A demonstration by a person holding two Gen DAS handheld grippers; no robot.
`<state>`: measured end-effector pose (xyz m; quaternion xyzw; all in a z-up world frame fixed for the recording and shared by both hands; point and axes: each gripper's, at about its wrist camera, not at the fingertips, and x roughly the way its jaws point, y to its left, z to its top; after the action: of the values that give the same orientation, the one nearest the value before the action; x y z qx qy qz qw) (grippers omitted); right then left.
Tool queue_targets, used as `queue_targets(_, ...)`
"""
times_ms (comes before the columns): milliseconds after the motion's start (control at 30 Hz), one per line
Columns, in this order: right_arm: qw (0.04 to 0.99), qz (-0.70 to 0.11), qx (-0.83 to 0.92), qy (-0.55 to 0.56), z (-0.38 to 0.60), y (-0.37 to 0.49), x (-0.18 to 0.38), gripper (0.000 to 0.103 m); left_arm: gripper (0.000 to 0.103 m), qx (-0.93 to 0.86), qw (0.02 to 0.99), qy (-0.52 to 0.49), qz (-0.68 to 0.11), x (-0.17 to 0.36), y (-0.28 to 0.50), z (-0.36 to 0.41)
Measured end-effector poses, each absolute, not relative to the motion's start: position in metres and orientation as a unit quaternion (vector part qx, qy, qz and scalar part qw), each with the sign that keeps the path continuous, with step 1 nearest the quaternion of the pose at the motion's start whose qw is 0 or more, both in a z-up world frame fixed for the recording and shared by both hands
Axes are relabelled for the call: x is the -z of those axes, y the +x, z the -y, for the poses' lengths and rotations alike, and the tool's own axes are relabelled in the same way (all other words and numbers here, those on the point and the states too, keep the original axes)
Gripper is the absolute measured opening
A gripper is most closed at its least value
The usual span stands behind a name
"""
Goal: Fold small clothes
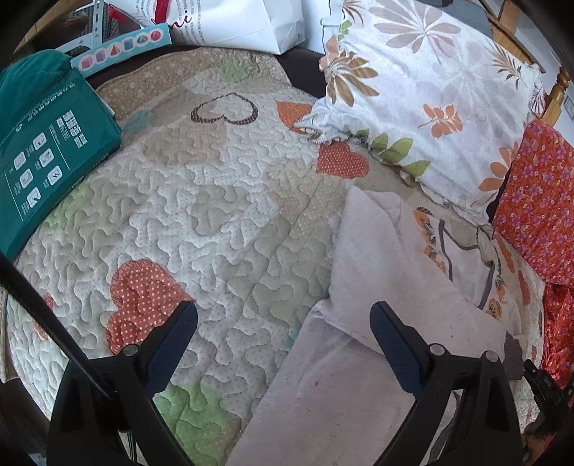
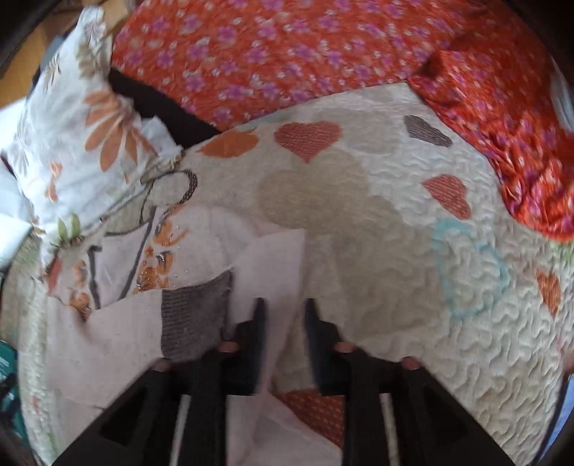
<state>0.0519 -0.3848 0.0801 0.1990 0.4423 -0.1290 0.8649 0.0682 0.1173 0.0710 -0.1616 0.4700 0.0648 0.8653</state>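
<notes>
A small pale pink garment (image 1: 362, 286) with an orange flower print and a grey cuff lies partly folded on the quilted bedspread (image 1: 215, 222). My left gripper (image 1: 283, 315) is open above the quilt, its right finger over the garment's edge, holding nothing. In the right wrist view the same garment (image 2: 118, 329) lies at the left, its grey cuff (image 2: 193, 319) beside my fingers. My right gripper (image 2: 283, 312) has its jaws close together around a pink fold (image 2: 276, 265) of the garment; the view is blurred.
A floral pillow (image 1: 430, 93) lies at the far right. An orange flowered cloth (image 1: 538, 200) lies beside it and spans the top of the right wrist view (image 2: 287, 53). A green box (image 1: 46, 150) sits at the left. White bags (image 1: 236, 21) stand behind.
</notes>
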Motion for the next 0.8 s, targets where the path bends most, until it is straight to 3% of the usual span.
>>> queue_targets(400,0.824,-0.495,0.083,0.264,0.392,-0.044,-0.056,0.044,0.096,-0.021,0.853,-0.129,-0.505,-0.034,0.043,-0.115)
queue_targets(433,0.82,-0.497,0.09,0.27,0.393,-0.057,-0.053,0.044,0.095,-0.017,0.85,-0.126,-0.512,-0.026,0.037,-0.117)
queue_targets(533,0.82,-0.487,0.088,0.286,0.391,-0.087,-0.051,0.044,0.076,-0.005,0.835,-0.118,-0.537,-0.01,0.022,-0.119)
queue_targets(633,0.821,-0.484,0.081,0.291,0.383,-0.112,-0.051,0.044,0.067,0.023,0.842,-0.091,-0.532,-0.014,-0.002,-0.115)
queue_targets(800,0.816,-0.471,0.053,0.33,0.376,-0.144,-0.043,0.044,0.067,0.071,0.847,-0.118,-0.513,-0.011,-0.057,-0.114)
